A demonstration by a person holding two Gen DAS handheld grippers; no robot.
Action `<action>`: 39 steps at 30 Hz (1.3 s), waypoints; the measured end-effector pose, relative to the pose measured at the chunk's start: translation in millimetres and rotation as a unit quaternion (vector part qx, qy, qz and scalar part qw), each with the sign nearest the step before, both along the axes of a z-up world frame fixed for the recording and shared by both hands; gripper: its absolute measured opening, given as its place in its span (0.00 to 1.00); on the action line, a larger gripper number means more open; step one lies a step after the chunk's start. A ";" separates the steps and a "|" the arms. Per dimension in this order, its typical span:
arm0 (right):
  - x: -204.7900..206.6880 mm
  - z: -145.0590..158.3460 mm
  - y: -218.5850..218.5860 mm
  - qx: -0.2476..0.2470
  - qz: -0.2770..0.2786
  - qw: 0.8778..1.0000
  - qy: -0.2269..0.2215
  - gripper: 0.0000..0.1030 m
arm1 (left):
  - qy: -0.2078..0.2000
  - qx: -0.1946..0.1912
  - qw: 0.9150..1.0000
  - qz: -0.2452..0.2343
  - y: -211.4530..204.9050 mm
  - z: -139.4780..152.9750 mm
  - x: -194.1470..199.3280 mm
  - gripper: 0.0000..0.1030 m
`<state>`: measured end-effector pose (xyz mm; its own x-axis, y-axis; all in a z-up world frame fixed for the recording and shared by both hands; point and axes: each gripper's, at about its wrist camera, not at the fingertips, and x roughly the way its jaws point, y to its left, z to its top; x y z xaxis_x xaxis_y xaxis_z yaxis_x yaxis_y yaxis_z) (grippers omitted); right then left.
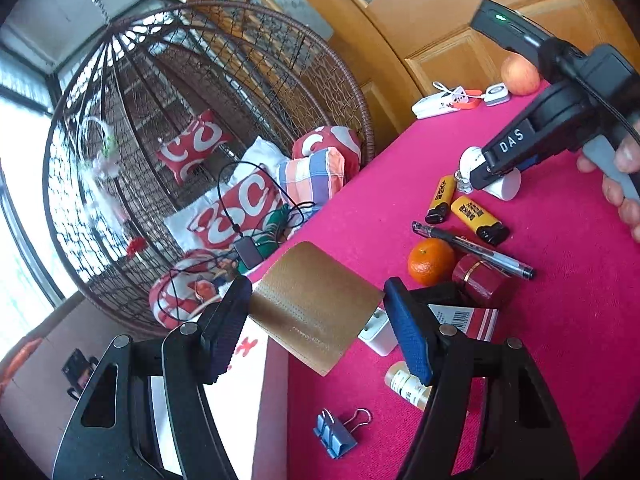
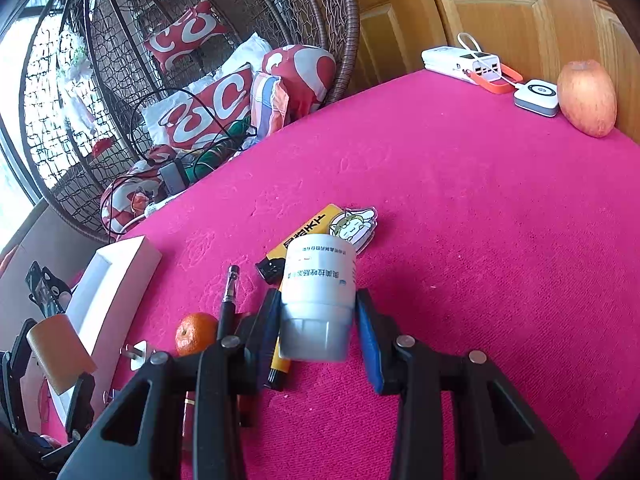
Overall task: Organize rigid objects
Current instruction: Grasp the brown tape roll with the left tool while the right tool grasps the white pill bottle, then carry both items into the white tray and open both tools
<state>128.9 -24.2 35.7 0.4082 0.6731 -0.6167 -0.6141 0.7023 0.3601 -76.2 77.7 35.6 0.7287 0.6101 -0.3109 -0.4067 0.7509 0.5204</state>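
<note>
While my left tool (image 1: 316, 320) clamps a brown tape roll (image 1: 316, 304) at the lower middle of its frame, lifted above the pink table (image 1: 560, 320), my right tool (image 2: 316, 332) sits narrowly closed on a white pill bottle (image 2: 320, 300) low in the centre of its view, over a yellow lighter (image 2: 308, 232), with an orange (image 2: 196, 332) to its left.

Bright daylight comes from the tall glass window (image 1: 16, 184) on my left, and there it is washed out to white. The pink cloth-covered table (image 2: 460, 208) looks evenly lit, with soft shadows. The fisheye bends the edges, and the corners are dark.
</note>
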 end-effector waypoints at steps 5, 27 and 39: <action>-4.0 12.8 -12.4 0.034 -0.007 0.999 -0.016 0.36 | -0.057 -0.152 0.986 0.026 40.2 31.2 -16.2 0.67; -75.3 79.7 -2.8 0.092 0.060 0.989 -0.103 0.36 | -0.168 -0.281 0.942 0.078 78.9 74.1 -93.5 0.67; -100.0 86.2 16.0 0.080 0.097 0.985 -0.117 0.36 | -0.186 -0.283 0.935 0.101 92.0 73.9 -116.9 0.67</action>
<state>28.9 -8.2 121.9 0.3817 0.8334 -0.3997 -0.8104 0.5097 0.2890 -193.1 169.7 109.5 0.7382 0.5620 -0.3731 -0.6442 0.7514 -0.1429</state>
